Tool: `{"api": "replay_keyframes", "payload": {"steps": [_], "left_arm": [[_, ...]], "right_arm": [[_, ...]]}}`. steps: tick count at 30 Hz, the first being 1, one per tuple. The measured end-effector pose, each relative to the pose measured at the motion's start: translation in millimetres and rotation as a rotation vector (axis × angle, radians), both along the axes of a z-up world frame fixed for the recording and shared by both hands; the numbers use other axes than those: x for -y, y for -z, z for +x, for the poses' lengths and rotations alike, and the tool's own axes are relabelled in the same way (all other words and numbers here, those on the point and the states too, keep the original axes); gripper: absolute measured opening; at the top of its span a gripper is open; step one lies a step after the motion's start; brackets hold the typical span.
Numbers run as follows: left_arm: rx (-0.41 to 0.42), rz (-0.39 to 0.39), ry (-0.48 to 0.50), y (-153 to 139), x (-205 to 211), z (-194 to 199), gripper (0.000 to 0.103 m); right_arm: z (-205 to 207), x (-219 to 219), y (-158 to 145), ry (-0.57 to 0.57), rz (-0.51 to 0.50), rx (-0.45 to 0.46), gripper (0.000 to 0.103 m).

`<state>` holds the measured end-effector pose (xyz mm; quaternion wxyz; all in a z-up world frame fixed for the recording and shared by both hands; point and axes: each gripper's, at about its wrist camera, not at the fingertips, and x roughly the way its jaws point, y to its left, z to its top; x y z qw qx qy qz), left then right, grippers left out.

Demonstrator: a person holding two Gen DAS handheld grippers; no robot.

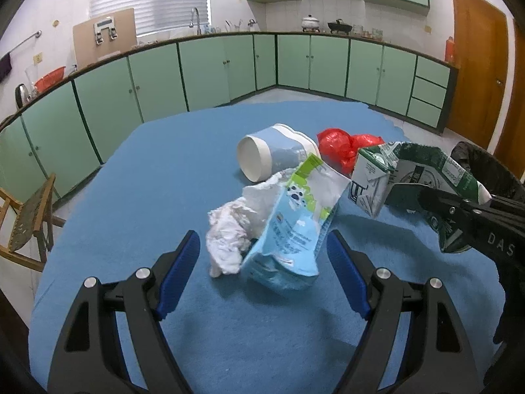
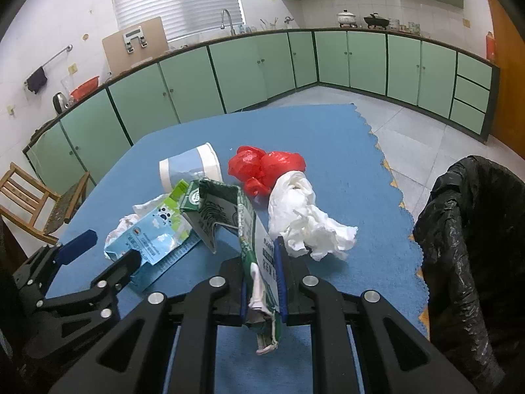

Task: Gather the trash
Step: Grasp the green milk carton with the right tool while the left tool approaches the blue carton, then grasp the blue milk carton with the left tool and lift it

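My right gripper (image 2: 264, 282) is shut on a flattened green and white carton (image 2: 226, 213) and holds it above the blue table mat (image 2: 328, 138); the carton also shows in the left wrist view (image 1: 410, 170). My left gripper (image 1: 262, 262) is open around a light blue snack pouch (image 1: 292, 229) and a crumpled white tissue (image 1: 229, 233). A paper cup (image 1: 269, 156) lies on its side behind them. A red plastic bag (image 1: 341, 144) lies beside the cup. Another white tissue wad (image 2: 308, 216) lies right of the carton.
A bin lined with a black bag (image 2: 475, 229) stands off the table's right edge. A wooden chair (image 2: 36, 200) stands at the left. Green kitchen cabinets (image 1: 229, 65) line the far walls.
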<state>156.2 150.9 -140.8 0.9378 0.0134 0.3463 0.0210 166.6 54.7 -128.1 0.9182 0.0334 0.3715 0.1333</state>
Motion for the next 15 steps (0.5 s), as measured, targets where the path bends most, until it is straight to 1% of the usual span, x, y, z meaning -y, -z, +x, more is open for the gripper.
{"api": "replay_keyframes", "payload": {"steps": [1,2,3,4,7,12,15], "left_arm": [[-0.011,-0.002,0.004,2,2,2,0.070],[-0.021,-0.005,0.008,3,5,4,0.059],[-0.039,-0.012,0.012,5,6,6,0.053],[-0.047,-0.021,0.013,6,7,7,0.044],[-0.035,-0.039,-0.002,3,7,3,0.044],[-0.007,-0.046,-0.030,-2,14,-13,0.043],[-0.023,-0.049,-0.022,0,22,-18,0.043]], "right_arm": [[1,0,-1,-0.001,-0.001,-0.001,0.014],[2,1,-1,-0.001,-0.001,-0.004,0.014],[2,2,0,-0.001,-0.001,-0.006,0.014],[2,2,0,-0.001,-0.002,-0.008,0.014],[2,4,1,0.001,-0.002,-0.011,0.014],[1,7,0,0.007,-0.005,-0.007,0.014],[1,8,1,0.007,-0.010,-0.006,0.014]]}}
